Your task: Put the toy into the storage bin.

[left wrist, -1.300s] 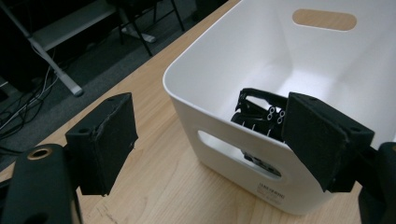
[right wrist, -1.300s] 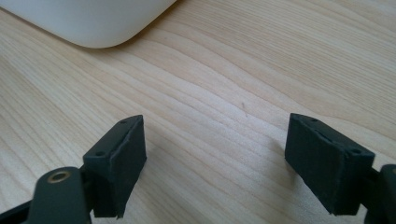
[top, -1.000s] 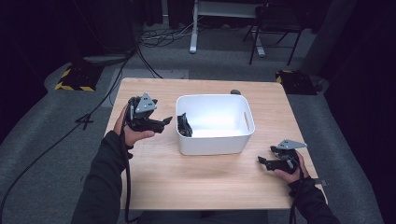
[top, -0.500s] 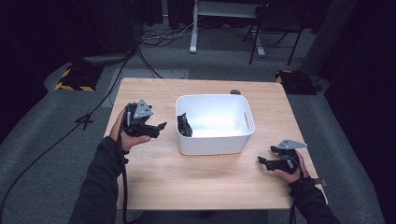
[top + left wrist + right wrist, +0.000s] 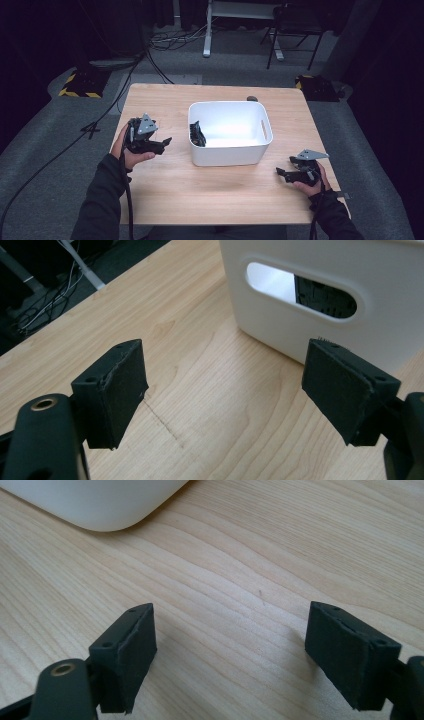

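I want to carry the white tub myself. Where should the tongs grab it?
Probably by the oval handle slot in the white tub's end wall, coming from the left tongs' side. That slot gives an edge to pinch; the walls look smooth and wide.

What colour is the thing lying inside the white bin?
Black. The object leans against the left wall of the bin; clearest in the high view.

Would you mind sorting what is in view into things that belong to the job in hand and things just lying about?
Job in hand:
- white bin
- black object inside the bin, at its left wall
- left gripper, open
- right gripper, open

Lying about:
- small dark object on the table behind the bin
- chair
- floor cables
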Motion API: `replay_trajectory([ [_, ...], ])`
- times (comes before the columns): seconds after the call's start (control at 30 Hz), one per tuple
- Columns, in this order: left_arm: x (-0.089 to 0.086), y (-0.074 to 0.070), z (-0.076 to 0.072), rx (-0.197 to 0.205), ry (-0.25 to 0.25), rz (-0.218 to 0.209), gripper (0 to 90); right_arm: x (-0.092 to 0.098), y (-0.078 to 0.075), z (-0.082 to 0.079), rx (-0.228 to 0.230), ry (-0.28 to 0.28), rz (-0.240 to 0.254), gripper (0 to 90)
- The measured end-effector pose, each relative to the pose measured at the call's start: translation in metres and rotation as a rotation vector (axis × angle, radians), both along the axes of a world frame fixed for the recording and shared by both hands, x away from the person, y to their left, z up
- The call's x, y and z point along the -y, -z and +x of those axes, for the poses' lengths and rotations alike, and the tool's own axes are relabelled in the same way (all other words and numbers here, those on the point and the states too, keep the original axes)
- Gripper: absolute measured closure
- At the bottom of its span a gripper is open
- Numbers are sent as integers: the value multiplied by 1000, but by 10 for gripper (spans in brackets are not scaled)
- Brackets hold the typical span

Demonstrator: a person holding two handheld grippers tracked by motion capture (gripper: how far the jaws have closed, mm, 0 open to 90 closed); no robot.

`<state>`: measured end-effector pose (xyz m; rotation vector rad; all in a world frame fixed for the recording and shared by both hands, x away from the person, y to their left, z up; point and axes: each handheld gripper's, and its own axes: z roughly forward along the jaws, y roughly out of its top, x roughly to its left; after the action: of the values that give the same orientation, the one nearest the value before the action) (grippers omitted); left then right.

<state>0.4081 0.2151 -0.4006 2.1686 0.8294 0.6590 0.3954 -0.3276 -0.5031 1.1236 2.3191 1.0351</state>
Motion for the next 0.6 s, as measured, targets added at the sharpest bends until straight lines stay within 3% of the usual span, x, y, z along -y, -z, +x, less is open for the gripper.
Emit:
replay_trajectory([
  [0.03,0,2,-1,-4,-9,-23,184,0,0,0,0,0,0,208],
  [0.6,-7,18,-13,-21,-42,3,166,0,0,0,0,0,0,208],
])
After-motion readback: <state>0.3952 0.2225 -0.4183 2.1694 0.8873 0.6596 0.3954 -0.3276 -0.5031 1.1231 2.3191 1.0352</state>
